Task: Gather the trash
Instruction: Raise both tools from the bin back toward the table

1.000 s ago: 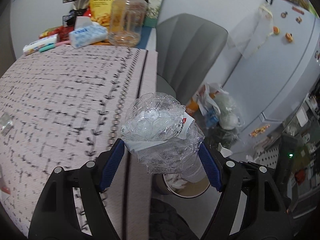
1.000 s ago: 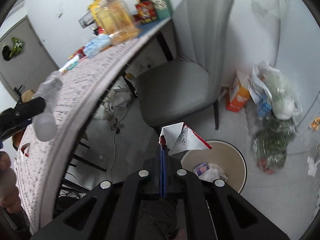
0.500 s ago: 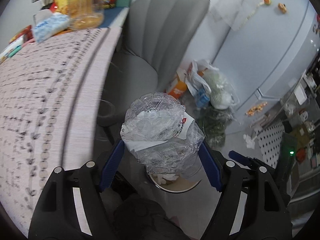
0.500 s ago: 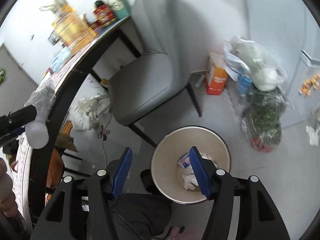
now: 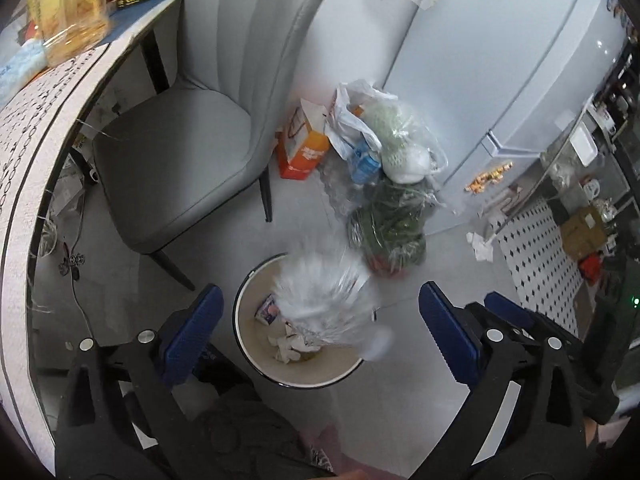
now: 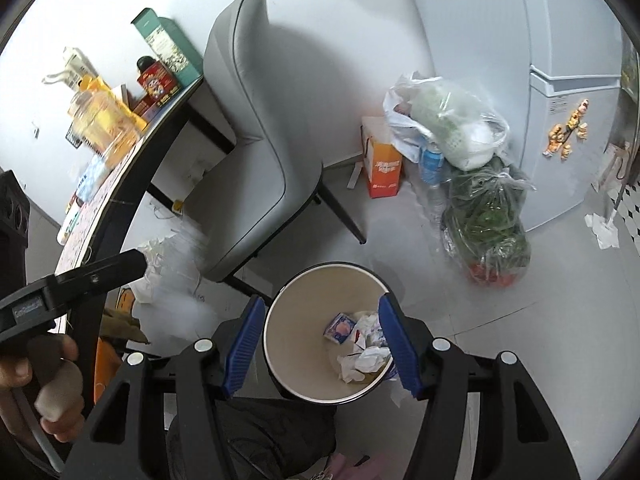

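Left wrist view showed the crushed clear bottle (blurred, no label readable) loose between the left gripper's wide-spread jaws, above the bin. At six o'clock in the right wrist view, the right gripper gaped empty over it.

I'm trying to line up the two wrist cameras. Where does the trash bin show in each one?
Left wrist: trash bin sits low and centre, between the open fingers, partly behind a blurred plastic bottle.
Right wrist: trash bin low and centre, between the open fingers.
Shared landmark: the grey chair.
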Motion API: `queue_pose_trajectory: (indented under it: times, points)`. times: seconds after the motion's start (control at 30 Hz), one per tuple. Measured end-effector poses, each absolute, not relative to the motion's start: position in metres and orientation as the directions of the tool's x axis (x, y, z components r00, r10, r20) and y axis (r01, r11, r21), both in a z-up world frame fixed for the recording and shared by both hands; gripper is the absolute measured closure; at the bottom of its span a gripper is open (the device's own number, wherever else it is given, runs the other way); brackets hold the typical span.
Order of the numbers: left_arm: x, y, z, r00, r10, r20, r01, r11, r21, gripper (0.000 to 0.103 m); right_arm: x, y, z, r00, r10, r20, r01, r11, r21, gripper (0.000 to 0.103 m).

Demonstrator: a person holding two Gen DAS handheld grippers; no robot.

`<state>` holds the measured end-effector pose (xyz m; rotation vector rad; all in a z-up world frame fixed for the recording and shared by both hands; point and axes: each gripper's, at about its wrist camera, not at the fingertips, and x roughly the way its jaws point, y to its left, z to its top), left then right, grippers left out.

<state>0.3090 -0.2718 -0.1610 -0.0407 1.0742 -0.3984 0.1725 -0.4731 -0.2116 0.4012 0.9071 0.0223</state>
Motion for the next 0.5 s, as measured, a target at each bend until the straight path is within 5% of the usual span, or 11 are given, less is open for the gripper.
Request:
queue_pose_trajectory:
  times: [0.37, 0.5]
  points:
    - [0.295, -0.204, -0.122, 0.498, -0.326, -0.804, 0.210, 0.944, -0.253, 0.006, 0.175, -0.440, -0.201, 0.620, 0.228, -0.751, 0.090, 0.930, 0.357, 0.043]
    - [0.278, -0.167, -0.098, 0.559, -0.295, -0.775, 0.159, 0.955, -0.249, 0.006, 0.174, -0.416, -0.185, 0.635, 0.242, -0.733, 0.042, 0.937, 0.346, 0.033]
